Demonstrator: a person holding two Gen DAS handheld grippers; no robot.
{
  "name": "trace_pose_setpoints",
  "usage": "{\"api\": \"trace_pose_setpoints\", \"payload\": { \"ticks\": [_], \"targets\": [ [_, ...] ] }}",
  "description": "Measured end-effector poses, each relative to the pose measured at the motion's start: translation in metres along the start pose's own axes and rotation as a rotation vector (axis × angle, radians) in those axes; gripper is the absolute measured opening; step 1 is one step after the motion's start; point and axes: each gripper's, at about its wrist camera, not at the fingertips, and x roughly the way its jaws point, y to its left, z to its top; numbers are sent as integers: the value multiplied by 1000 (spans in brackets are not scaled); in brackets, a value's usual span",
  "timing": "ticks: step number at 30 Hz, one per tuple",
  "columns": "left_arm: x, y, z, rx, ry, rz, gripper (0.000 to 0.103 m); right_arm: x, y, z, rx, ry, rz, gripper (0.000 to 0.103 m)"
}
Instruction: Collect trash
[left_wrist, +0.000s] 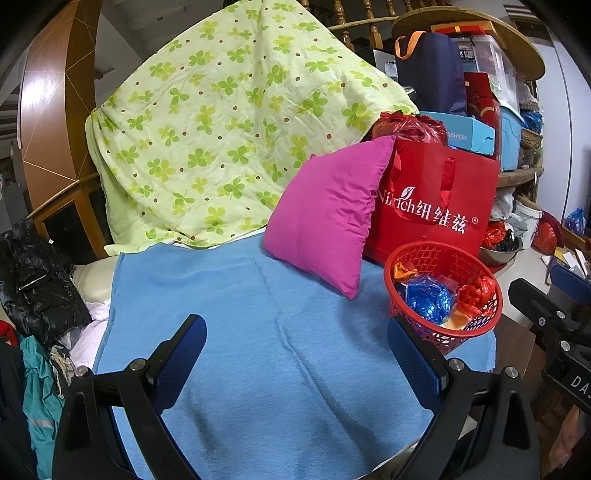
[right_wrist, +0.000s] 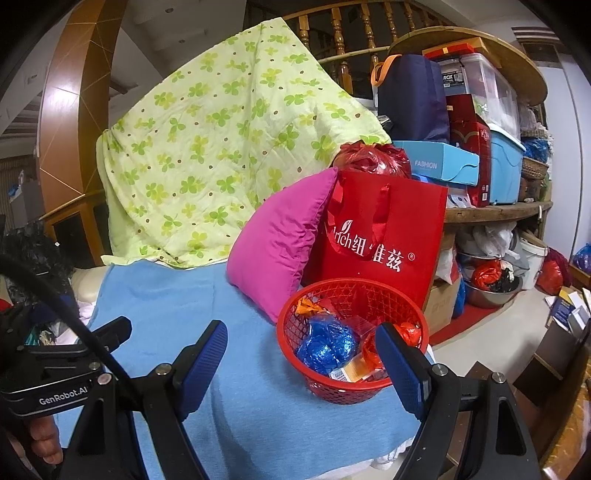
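One red basket (right_wrist: 352, 339) at the right edge of my blue blanket (right_wrist: 236, 391), holding the trash: one blue foil wad (right_wrist: 327, 345), two red wads, one orange wrapper. One pink pillow (right_wrist: 280, 240), one red bag (right_wrist: 384, 236) just behind. Left tool (left_wrist: 295, 362) and right tool (right_wrist: 301, 363) both gape, empty. Blanket's middle lies bare.

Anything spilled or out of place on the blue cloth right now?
Nothing spilled. The blue cloth is bare of litter, and the crumpled wrappers all lie inside the red basket. One caution: the basket sits close to the cloth's right edge. Both grippers are open and empty.
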Motion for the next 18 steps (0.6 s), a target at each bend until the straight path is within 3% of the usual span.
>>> {"api": "trace_pose_setpoints", "payload": {
  "ticks": [18],
  "targets": [
    [-15, 13, -1, -27, -35, -25, 98, -17, 15, 10, -42, -22, -17, 85]
  ]
}}
